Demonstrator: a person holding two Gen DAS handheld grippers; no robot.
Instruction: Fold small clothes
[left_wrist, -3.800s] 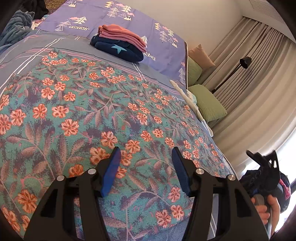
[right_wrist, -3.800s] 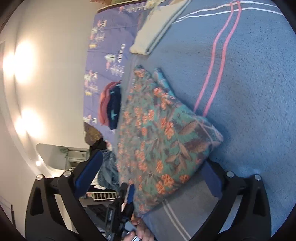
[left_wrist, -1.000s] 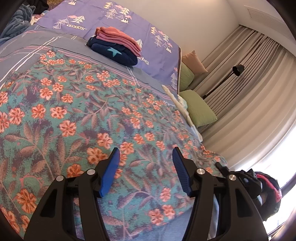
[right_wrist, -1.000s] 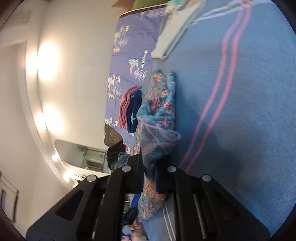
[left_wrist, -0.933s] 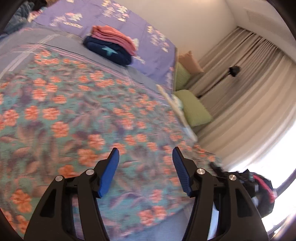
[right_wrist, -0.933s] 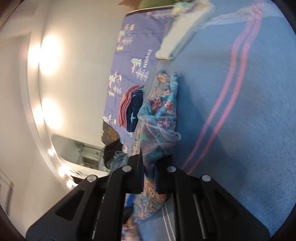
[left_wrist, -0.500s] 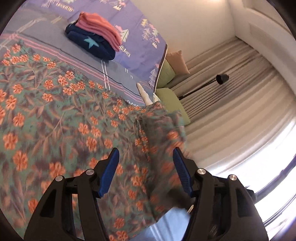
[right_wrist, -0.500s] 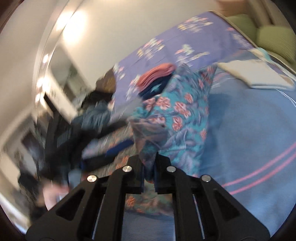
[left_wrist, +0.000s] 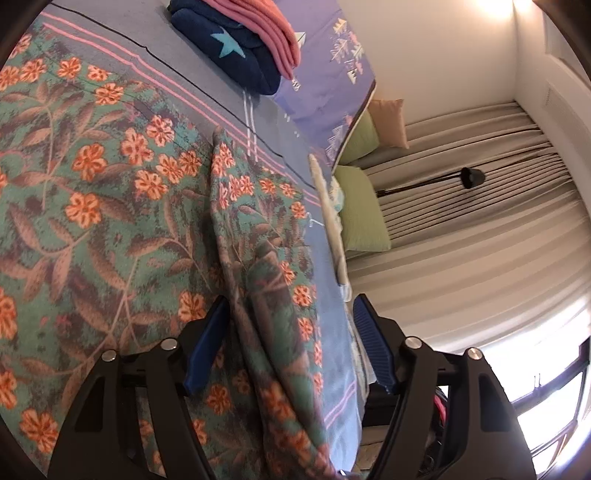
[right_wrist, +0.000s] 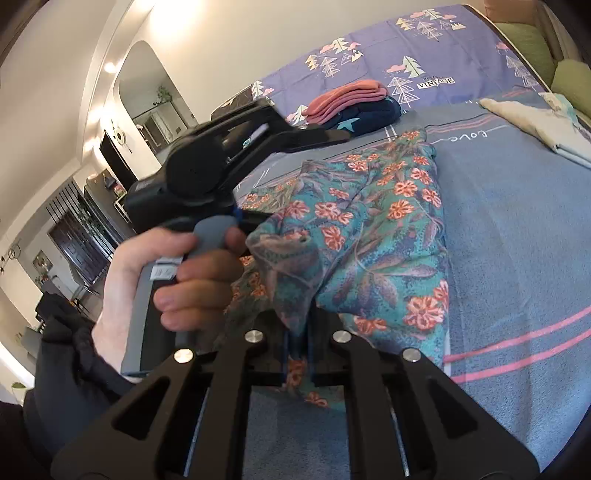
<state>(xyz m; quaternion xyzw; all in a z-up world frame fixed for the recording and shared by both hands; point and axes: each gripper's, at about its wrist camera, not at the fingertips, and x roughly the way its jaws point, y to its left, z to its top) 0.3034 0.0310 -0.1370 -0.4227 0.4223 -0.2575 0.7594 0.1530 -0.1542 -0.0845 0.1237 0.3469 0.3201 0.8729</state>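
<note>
A teal cloth (right_wrist: 384, 229) printed with orange flowers and brown leaves lies spread on a blue-grey bedspread (right_wrist: 517, 236) with pink stripes. One corner of the cloth is lifted off the bed and folded back over the rest, making a raised ridge that runs from about 12 o'clock down to 6 o'clock in the left wrist view.

The right gripper (right_wrist: 297, 354) has its two fingers pressed together on that lifted corner, with the fabric bunched and rising out of the pinch at the bottom centre of its view. The left gripper (left_wrist: 286, 350) has its blue-padded fingers (left_wrist: 205, 345) spread apart; the raised fold of cloth (left_wrist: 266, 280) passes between them, and whether either pad touches it cannot be told. In the right wrist view a bare hand (right_wrist: 166, 280) at 9 o'clock grips the grey handle of the left gripper, just beside the lifted corner.

Beyond the cloth, toward 12 o'clock, a folded stack (right_wrist: 354, 105) of a pink garment on a navy one with a light blue star sits at the edge of a purple sheet (right_wrist: 424, 55) printed with trees. A folded pale cloth (right_wrist: 539, 123) lies at 2 o'clock in the right wrist view. Green cushions (left_wrist: 360, 206), beige curtains (left_wrist: 461, 229) and a black lamp (left_wrist: 471, 177) stand at 3 o'clock in the left wrist view.
</note>
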